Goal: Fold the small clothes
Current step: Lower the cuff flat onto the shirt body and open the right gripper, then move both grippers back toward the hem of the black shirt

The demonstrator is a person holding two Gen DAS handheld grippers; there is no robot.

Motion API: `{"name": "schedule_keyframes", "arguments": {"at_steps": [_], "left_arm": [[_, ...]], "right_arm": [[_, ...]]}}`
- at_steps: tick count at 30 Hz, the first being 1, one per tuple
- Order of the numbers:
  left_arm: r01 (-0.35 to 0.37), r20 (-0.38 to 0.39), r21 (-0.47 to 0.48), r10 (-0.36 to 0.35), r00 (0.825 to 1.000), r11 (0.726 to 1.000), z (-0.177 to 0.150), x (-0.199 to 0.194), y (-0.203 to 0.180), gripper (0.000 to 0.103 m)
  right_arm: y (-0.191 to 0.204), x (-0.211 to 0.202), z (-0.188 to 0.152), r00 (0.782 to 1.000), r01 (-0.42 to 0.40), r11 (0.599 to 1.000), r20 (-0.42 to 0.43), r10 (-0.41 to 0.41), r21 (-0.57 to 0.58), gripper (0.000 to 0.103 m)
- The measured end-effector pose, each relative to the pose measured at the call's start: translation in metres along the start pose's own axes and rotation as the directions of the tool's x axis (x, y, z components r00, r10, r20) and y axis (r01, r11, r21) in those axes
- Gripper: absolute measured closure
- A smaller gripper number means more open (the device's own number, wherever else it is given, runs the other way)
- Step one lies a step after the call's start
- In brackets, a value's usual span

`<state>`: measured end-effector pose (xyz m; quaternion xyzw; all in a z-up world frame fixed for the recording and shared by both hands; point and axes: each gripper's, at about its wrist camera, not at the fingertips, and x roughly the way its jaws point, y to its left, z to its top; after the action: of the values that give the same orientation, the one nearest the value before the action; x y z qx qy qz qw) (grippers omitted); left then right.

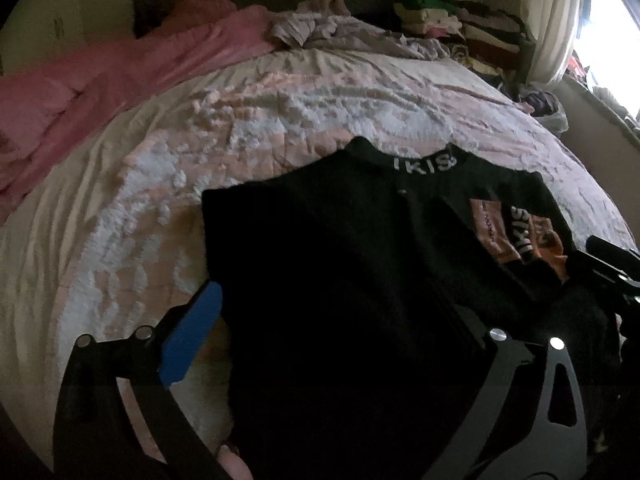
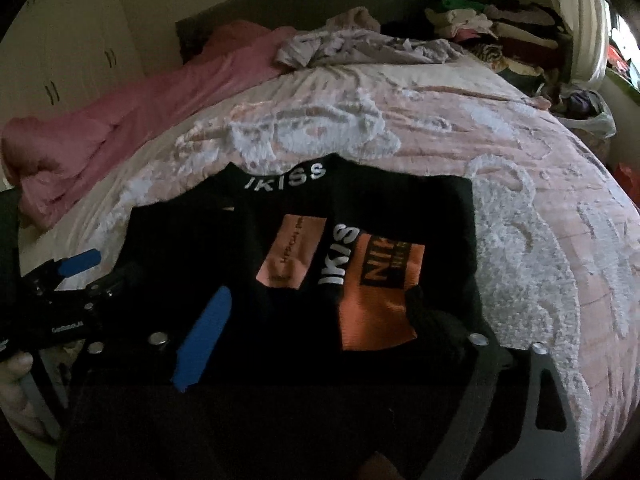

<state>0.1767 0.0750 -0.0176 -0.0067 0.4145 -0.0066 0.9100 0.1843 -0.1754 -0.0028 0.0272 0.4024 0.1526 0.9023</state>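
Lying flat, black garment (image 2: 280, 248) reads "IKISS" (twice); both grippers' jaws spread, empty.

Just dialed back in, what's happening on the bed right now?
A person is folding a small black garment with orange patches, holding a gripper in each hand. It lies on the pink and white bedspread, collar pointing away. The left gripper and right gripper both hover above its near part, jaws wide open, gripping nothing. Loose clothes are piled at the far right corner of the bed.

Garment (image 2: 304, 248) on bed (image 2: 520, 184), blanket (image 2: 120, 120) behind-left.
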Motion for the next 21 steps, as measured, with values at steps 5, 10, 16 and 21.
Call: {"name": "schedule_keyframes", "arguments": {"at_steps": [5,10,16,21], "left_arm": [[0.007,0.023,0.004,-0.007,1.0,1.0,0.002,-0.013,-0.001,0.01],[0.008,0.043,0.005,-0.008,0.999,1.0,0.003,-0.023,-0.001,0.01],[0.01,0.063,0.002,-0.01,0.998,1.0,0.003,-0.031,-0.001,0.01],[0.007,0.085,0.007,-0.008,0.996,1.0,0.003,-0.041,-0.002,0.01]], "right_arm": [[-0.001,-0.013,0.002,0.999,0.023,1.0,0.024,-0.023,0.003,0.008],[-0.003,-0.02,0.002,0.999,0.023,1.0,0.036,-0.024,0.009,0.007],[0.0,-0.028,0.003,0.998,0.02,1.0,0.055,-0.02,0.002,0.007],[0.002,-0.035,0.002,0.998,0.011,1.0,0.063,-0.012,0.003,0.006]]}}
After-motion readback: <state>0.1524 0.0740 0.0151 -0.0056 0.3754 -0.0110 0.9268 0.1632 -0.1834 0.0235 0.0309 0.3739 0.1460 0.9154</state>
